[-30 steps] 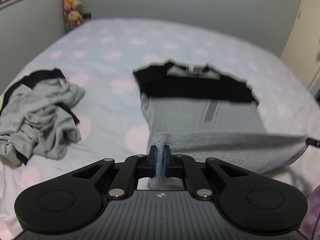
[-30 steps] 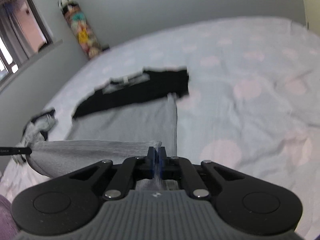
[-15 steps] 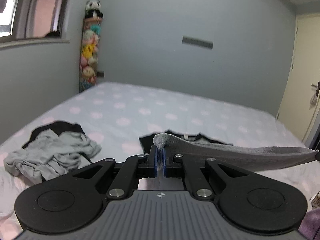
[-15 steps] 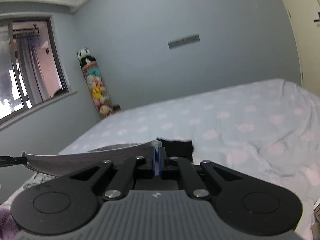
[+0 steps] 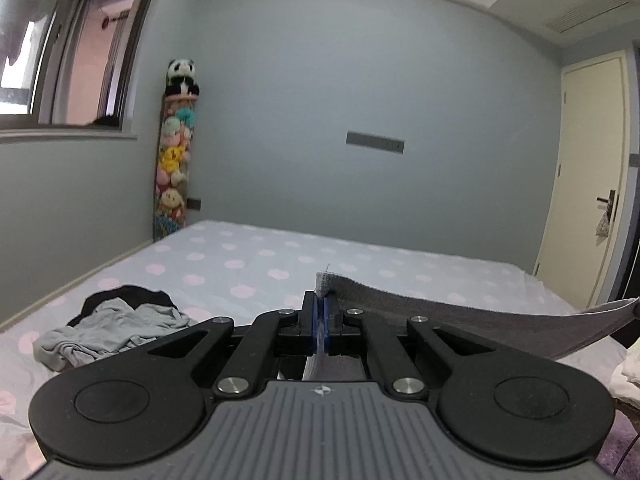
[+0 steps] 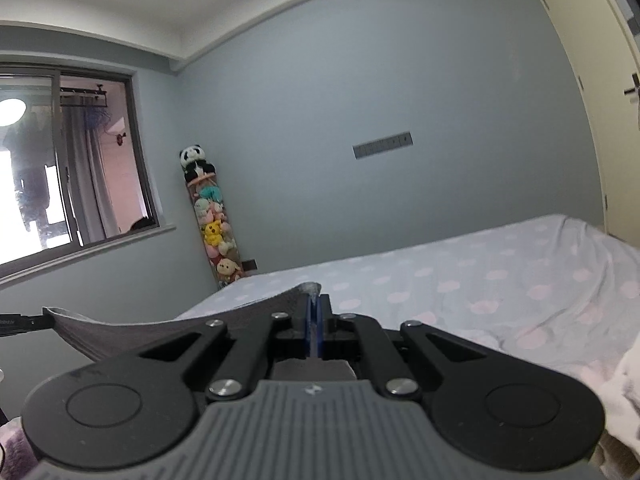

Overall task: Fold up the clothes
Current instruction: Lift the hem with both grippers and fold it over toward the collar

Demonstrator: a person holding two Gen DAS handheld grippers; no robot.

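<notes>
My left gripper [image 5: 321, 307] is shut on one corner of the grey shirt's hem [image 5: 460, 316]. The hem stretches taut to the right, where the right gripper's tip shows at the frame edge. My right gripper [image 6: 313, 309] is shut on the other corner of the grey shirt [image 6: 168, 330], which runs left to the left gripper's tip [image 6: 24, 322]. Both grippers hold the hem raised above the bed [image 5: 248, 268]. The rest of the shirt hangs below, hidden by the gripper bodies.
A crumpled grey and black garment [image 5: 116, 324] lies on the bed at the left. White cloth [image 5: 628, 372] sits at the right edge; it also shows in the right wrist view [image 6: 624, 396]. A column of plush toys [image 5: 174, 160] stands in the corner. A door [image 5: 588, 184] is on the right.
Both grippers have lifted the shirt's hem up off the bed and levelled out. The black top of the shirt has dropped out of view below the grippers.
</notes>
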